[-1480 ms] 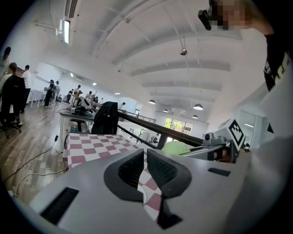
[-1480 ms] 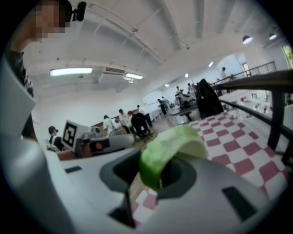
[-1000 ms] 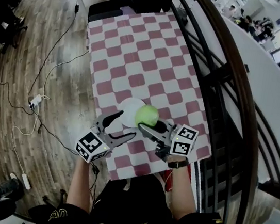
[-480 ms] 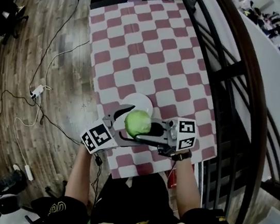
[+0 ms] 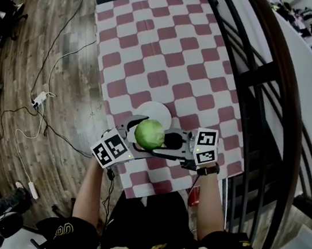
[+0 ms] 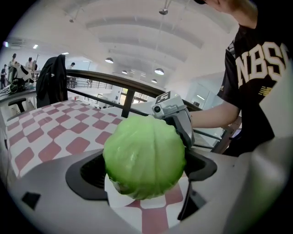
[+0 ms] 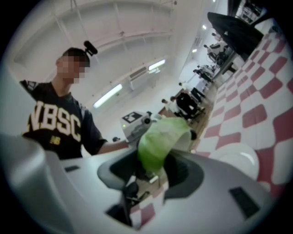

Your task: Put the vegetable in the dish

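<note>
Near the counter's (image 5: 172, 54) front edge, at the white dish's (image 5: 159, 110) near rim, the cabbage (image 5: 150, 134) has changed hands: the left gripper's (image 5: 136, 141) wide fingers are closing round it and seem to grip, while the right gripper's (image 5: 166, 142) fingers are opening with it still between them, so placing remains.

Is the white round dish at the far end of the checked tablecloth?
No: the head view shows the white round dish near the person's end, partly behind the round green cabbage.
</note>
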The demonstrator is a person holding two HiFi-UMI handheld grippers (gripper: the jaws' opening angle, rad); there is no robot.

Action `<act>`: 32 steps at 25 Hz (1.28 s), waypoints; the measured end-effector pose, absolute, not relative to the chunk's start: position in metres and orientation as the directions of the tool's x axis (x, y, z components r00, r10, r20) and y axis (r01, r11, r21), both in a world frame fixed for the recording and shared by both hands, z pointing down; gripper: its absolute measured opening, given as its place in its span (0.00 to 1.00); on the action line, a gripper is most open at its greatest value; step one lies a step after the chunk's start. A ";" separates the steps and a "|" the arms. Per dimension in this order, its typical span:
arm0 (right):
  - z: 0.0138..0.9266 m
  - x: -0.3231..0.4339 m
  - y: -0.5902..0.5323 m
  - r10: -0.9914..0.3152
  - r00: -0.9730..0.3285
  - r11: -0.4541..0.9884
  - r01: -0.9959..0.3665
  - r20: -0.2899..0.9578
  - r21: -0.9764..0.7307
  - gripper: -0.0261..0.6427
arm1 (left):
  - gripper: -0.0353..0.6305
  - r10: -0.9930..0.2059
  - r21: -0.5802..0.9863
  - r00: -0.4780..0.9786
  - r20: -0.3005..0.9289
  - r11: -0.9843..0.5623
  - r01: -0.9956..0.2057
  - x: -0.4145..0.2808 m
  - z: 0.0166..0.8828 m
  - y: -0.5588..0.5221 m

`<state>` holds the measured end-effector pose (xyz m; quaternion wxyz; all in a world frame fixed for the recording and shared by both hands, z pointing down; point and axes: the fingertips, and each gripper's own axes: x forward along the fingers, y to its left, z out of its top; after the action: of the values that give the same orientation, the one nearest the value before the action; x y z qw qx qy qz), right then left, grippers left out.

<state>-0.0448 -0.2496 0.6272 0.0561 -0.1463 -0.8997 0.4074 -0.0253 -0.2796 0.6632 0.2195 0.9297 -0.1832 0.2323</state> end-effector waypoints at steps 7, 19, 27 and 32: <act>0.659 0.026 -0.335 -0.282 -0.942 0.658 -0.326 0.180 -0.679 0.34 | 0.83 -0.337 0.181 0.643 0.688 -0.778 -0.601 -0.045 0.720 -0.310; 0.647 0.002 -0.297 -0.194 -0.974 0.656 -0.217 0.116 -0.723 0.34 | 0.83 -0.206 0.138 0.422 0.883 -0.745 -0.653 -0.037 0.812 -0.304; 0.655 -0.002 -0.267 -0.105 -0.985 0.656 -0.172 0.137 -0.735 0.34 | 0.83 -0.241 0.167 0.404 0.882 -0.642 -0.748 -0.037 0.822 -0.310; 0.646 -0.005 -0.265 -0.103 -0.987 0.661 -0.158 0.121 -0.734 0.34 | 0.83 -0.284 0.119 0.395 0.874 -0.663 -0.739 -0.035 0.814 -0.316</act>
<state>-0.0052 -0.2648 0.6458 0.0345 0.0716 -0.9106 0.4055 -0.0353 -0.3161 0.8139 0.2553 0.7952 -0.3216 0.4460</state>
